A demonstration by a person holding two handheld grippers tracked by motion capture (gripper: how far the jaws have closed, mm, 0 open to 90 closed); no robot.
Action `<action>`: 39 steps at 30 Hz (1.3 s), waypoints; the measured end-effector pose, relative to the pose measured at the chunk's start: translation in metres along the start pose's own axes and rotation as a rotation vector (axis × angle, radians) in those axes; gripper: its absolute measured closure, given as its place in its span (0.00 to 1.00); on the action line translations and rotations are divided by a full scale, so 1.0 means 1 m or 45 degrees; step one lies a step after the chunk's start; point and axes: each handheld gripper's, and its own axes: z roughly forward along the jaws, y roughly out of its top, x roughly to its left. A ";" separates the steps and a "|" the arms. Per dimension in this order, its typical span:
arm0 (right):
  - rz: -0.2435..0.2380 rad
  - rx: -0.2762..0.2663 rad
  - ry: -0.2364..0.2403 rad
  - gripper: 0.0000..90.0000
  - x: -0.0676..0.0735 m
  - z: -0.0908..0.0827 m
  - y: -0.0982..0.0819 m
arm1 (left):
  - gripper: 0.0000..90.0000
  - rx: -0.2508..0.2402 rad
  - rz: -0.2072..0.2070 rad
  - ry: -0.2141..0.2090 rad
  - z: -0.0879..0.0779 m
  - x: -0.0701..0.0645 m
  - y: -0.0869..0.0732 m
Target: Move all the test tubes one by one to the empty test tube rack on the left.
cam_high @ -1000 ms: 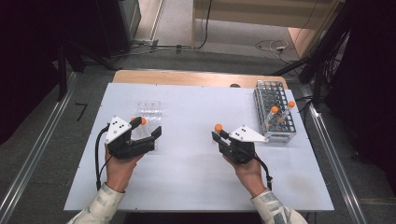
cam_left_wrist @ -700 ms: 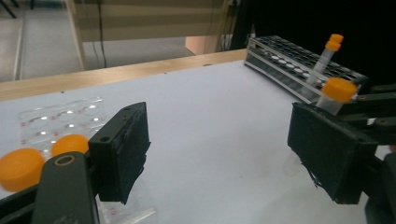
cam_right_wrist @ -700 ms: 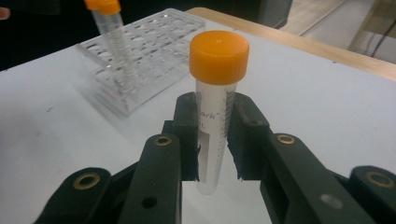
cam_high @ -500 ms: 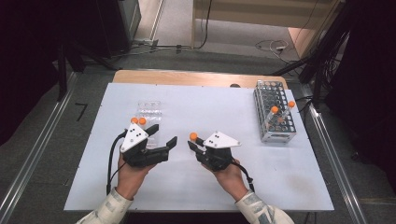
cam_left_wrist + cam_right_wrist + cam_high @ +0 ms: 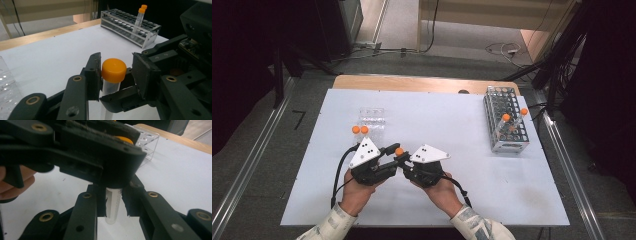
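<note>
The two tongs meet in the middle of the white counter (image 5: 512, 200), near the person's side, and a small tube sits between them.

The tube (image 5: 110, 87) is clear with an orange cap (image 5: 113, 70). It stands almost straight up. Its long side runs up and down, with the cap on top and the clear end pointing down at the counter.

The right tongs (image 5: 113, 207) are pinching the clear part of the tube (image 5: 113, 205), low down under the cap. One jaw presses on each side of it.

The left tongs (image 5: 115, 75) come in from the other side, higher up, at the cap. Their jaws have just been closing with the cap between them. One jaw sits right against the cap. The other jaw has a small gap to the cap, so they are still a little spread and not pinching yet.

From above, the left tongs (image 5: 384, 160) and the right tongs (image 5: 404, 167) point at each other, with the orange cap (image 5: 399, 151) right where they meet.

Far beyond the right tongs stands a metal rack (image 5: 506, 122) with two more orange-capped tubes (image 5: 504, 125) standing in it. Just beyond the left tongs is a clear plastic holder (image 5: 372, 118) with two orange caps (image 5: 360, 130) at its near edge.
</note>
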 end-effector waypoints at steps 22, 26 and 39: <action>0.034 0.040 0.024 0.31 -0.012 -0.010 -0.002 | 0.78 -0.036 -0.044 0.057 -0.011 0.013 0.005; 0.052 0.048 0.003 0.28 -0.018 -0.017 -0.008 | 0.78 -0.059 -0.072 0.078 -0.017 0.019 0.008; 0.134 0.099 -0.033 0.18 -0.034 -0.035 -0.028 | 0.78 -0.108 -0.110 0.146 -0.033 0.033 0.016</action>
